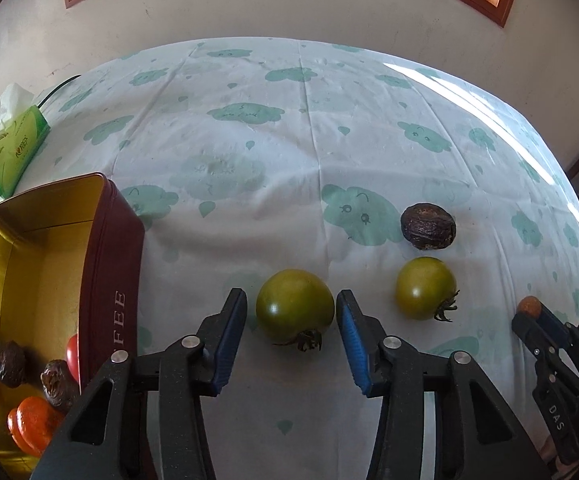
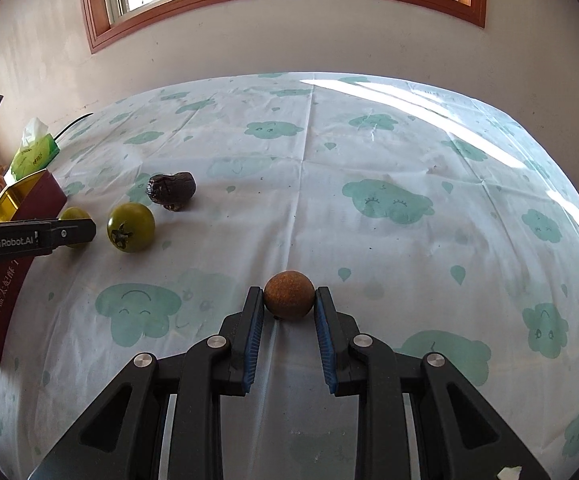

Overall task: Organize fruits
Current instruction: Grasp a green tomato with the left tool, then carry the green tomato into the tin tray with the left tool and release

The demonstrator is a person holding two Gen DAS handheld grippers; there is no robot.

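Note:
My left gripper (image 1: 291, 312) is open with its jaws on either side of a green tomato (image 1: 294, 305) that rests on the cloth; the right jaw almost touches it. A second green tomato (image 1: 425, 288) and a dark wrinkled fruit (image 1: 428, 226) lie to its right. My right gripper (image 2: 289, 300) is shut on a small brown-orange round fruit (image 2: 289, 295) just above the cloth; it also shows in the left wrist view (image 1: 528, 306). A red tin with a gold inside (image 1: 109, 240) at the left holds two wrinkled fruits, orange fruits and a red tomato.
A green tissue pack (image 1: 13, 148) lies behind the tin at the table's far left. The table carries a white cloth with green clouds (image 2: 369, 160). A wall with a window stands behind. The left gripper shows at the left of the right wrist view (image 2: 69, 234).

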